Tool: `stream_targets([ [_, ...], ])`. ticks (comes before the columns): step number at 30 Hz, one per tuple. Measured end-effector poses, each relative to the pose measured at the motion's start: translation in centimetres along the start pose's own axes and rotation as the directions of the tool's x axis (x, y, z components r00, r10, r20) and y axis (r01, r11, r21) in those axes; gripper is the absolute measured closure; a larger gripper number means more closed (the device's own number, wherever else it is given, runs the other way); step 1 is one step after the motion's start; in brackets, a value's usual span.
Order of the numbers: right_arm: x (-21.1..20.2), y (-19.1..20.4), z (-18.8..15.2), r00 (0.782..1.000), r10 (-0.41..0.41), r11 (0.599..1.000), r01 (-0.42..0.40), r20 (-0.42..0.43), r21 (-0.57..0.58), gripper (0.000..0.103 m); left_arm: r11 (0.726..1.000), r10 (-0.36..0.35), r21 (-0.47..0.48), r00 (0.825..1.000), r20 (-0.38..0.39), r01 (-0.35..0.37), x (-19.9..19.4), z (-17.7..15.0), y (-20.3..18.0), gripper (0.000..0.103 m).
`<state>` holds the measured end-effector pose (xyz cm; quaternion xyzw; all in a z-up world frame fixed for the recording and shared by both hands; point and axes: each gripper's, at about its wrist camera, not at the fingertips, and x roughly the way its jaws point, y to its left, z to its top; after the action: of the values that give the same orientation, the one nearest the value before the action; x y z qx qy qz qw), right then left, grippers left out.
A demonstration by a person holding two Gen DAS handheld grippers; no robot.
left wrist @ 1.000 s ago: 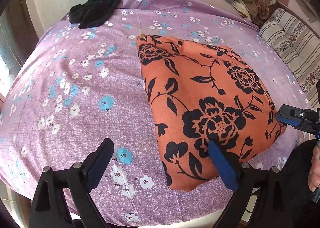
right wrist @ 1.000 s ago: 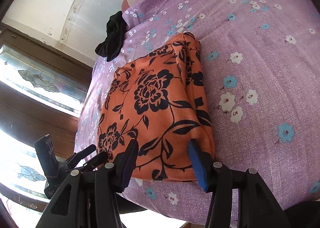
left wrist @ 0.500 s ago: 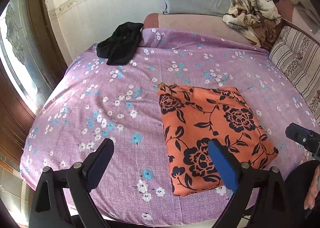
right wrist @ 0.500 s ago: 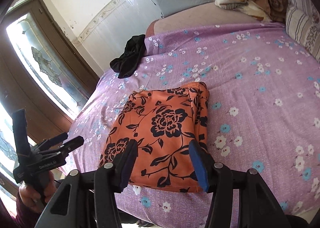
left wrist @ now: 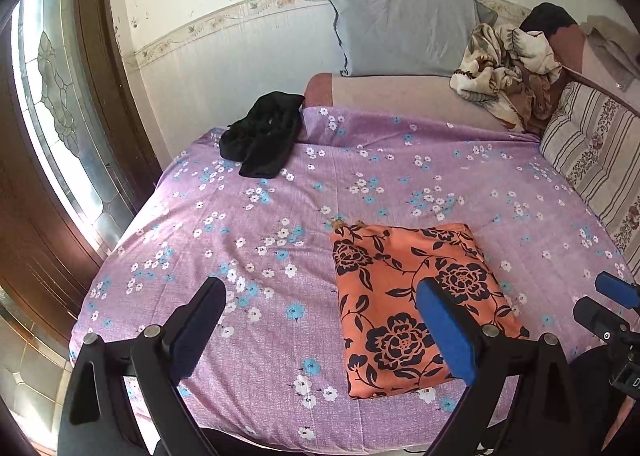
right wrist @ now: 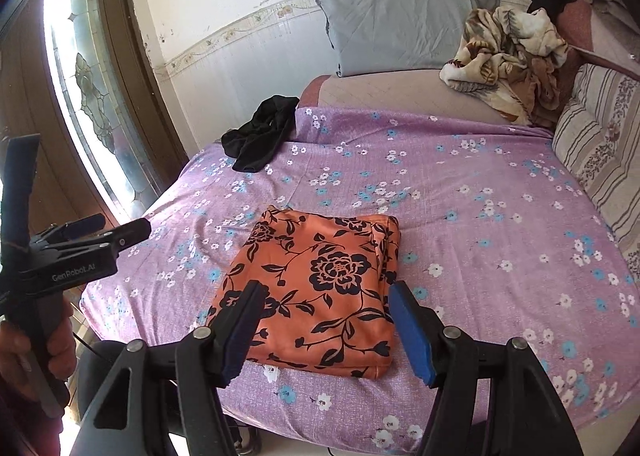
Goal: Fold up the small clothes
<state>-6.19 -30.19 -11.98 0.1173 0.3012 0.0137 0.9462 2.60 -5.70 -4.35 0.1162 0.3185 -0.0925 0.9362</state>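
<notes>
Right wrist view: orange floral garment point(right wrist: 316, 288) lies folded just ahead of my right gripper point(right wrist: 324, 330), left gripper point(left wrist: 320, 330) likewise spread, empty; black garment point(right wrist: 260, 138) far ahead, unfolded, looks next

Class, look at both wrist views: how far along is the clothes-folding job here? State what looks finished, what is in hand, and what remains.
Done: the orange floral garment lies folded into a flat rectangle on the purple bedsheet.
In hand: nothing; the left gripper and right gripper are both open and clear of the cloth.
Left: the black garment sits crumpled at the sheet's far corner, unfolded. The heap of patterned fabric beyond may or may not belong to the job.
</notes>
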Motion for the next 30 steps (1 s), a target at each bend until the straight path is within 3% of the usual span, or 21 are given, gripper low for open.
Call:
stream_targets([
  [9, -4.3, 3.0, 1.1, 0.998, -0.004, 0.999, 0.008, 0.069, -0.052, 0.034, 0.996, 0.091, -0.008, 0.992, 0.086, -0.09, -4.4, 1.3, 0.7, 0.006],
  [16, -5.5, 4.8, 1.5, 0.992, -0.091, 0.991, 0.099, 0.091, -0.092, 0.034, 0.996, 0.09, -0.035, 0.983, 0.161, -0.086, -8.4, 2.1, 1.8, 0.005],
  [30, -11.2, 7.3, 3.9, 0.973, -0.11, 0.987, 0.131, 0.204, -0.092, 0.034, 0.995, 0.086, -0.066, 0.959, 0.27, -0.07, -15.5, 3.4, 2.9, 0.003],
])
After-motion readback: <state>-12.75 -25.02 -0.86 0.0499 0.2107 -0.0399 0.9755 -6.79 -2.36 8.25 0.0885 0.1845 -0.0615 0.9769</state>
